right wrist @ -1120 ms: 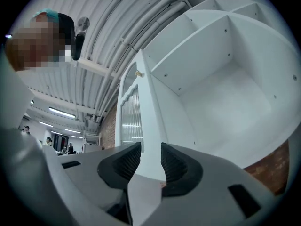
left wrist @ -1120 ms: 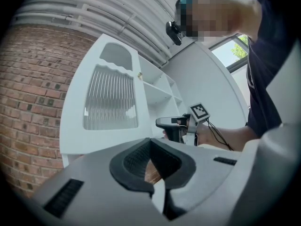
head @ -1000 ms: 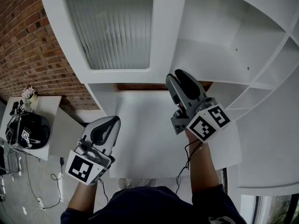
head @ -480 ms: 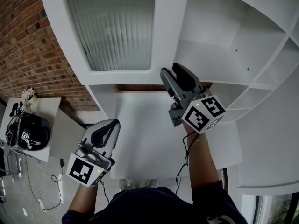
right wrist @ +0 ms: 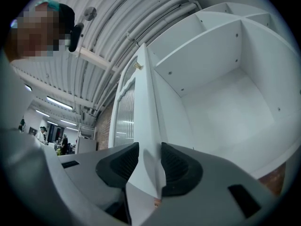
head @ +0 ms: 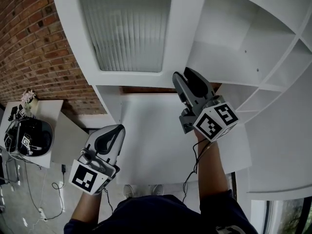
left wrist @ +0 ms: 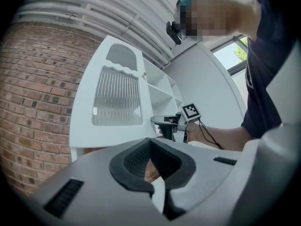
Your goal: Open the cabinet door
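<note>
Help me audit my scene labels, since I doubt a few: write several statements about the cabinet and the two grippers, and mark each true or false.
1. The cabinet door has a ribbed translucent panel. True.
2. The left gripper grips the door. False: it is low and apart from the door, with its jaws together on nothing.
3. Nothing stands between the right gripper's jaws. False: the right gripper has the door's lower edge between its jaws, which are closing.
4. A brick wall lies left of the cabinet in the head view. True.
5. The door is shut flat over the shelves. False: it is swung open and the shelves are exposed.
</note>
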### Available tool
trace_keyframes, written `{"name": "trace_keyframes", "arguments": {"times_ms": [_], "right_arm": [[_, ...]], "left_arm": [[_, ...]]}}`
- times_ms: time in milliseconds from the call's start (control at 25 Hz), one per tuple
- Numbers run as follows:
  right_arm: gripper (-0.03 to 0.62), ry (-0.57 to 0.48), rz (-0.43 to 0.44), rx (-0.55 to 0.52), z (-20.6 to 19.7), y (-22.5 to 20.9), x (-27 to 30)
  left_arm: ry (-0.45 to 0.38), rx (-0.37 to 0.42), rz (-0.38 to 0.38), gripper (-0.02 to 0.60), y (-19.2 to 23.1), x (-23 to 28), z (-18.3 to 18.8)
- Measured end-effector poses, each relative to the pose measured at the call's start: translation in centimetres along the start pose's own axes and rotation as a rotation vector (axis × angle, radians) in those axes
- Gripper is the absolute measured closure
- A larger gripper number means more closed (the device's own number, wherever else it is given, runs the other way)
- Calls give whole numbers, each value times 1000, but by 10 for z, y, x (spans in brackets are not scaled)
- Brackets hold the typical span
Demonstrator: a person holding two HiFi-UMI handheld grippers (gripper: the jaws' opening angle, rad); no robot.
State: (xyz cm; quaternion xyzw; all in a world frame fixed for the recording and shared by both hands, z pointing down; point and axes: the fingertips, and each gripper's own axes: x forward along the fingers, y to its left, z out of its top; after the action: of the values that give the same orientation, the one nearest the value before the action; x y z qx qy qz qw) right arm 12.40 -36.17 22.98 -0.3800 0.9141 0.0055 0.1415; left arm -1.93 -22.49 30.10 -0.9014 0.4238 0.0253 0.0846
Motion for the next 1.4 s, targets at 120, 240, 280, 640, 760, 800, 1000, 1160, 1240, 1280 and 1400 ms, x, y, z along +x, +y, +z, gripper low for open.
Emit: {"name": "trace_keyframes", "arguments": {"times_ms": [120,240,280,640,760,800,1000,1160,1240,1280,1400], "right_arm": [[434,5,3,-15,1,11,-10],[439,2,-3,-6,3,22,-21],[442,-1,-4,1,3,25,-25],[500,-26,25,14,7,71,-63],[505,-33,43,14,8,89,-71],[507,-32,47,11,9,95,-73],[510,-26,65,-16,10,119,-79],[511,-26,96,-15,13,138,-81],[511,-26,119,-20,14,149,-80],[513,-26,131,-26,14,154,-79],[513,-25,171,-46,12,172,-78]], "left_arm": [[5,3,-26,577,-6,-4,-2],[3,2,-45,577,-12,-7,-1],[0,3,-50,577,-14,-9,-1],[0,-6,-75,577,-30,-29,-2],[2,-11,-79,577,-32,-34,-3],[2,-14,-79,577,-32,-36,-3],[1,-29,-64,577,-30,-43,0],[6,-20,-64,577,-30,-49,2],[-6,-21,-62,577,-29,-50,6],[-12,-24,-61,577,-29,-50,8],[-9,-28,-36,577,-26,-54,9]]}}
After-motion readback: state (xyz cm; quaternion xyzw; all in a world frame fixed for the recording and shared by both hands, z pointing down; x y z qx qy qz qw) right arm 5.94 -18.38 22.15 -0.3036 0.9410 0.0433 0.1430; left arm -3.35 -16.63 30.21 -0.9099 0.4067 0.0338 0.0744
